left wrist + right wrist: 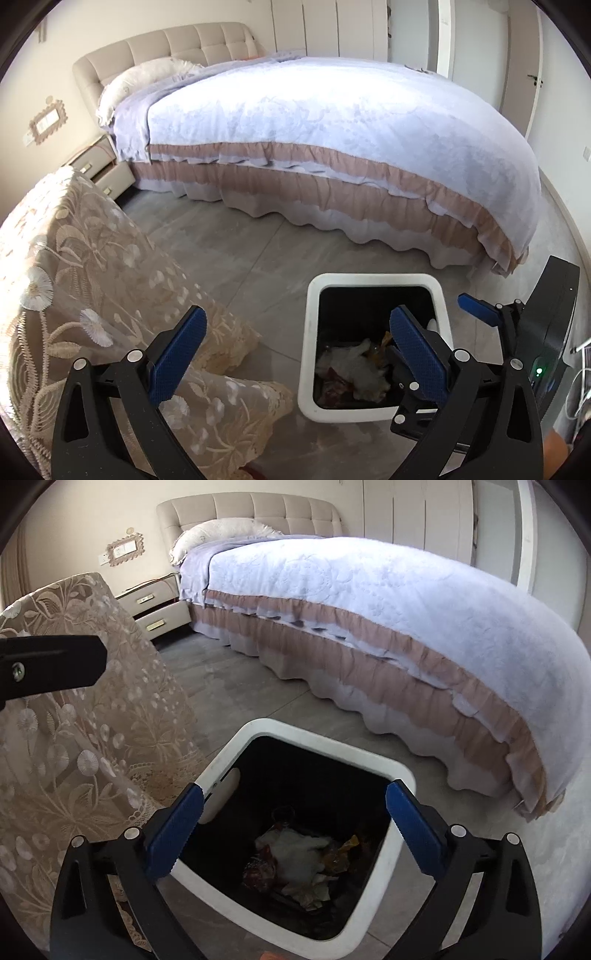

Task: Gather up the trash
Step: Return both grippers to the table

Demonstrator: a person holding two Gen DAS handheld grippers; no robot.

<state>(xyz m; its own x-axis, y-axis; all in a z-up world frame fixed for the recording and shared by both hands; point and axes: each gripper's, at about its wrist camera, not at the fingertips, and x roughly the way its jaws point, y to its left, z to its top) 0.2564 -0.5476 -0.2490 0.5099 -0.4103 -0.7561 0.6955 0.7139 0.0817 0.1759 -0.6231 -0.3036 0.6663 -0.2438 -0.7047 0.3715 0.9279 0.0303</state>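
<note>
Right claw (295, 805) wide above bin rim (314, 728), empty.

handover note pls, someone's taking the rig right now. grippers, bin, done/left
Left gripper: open, empty, aimed at the floor between the lace-covered furniture and the bin.
Right gripper: open, empty, directly over the bin mouth.
Bin: white rim, black liner, on the floor beside the bed.
Done: trash (crumpled white tissue, reddish and yellow wrappers) lies at the bottom of the bin.
Left: no loose trash visible on the floor in either view; look elsewhere before stopping.
</note>
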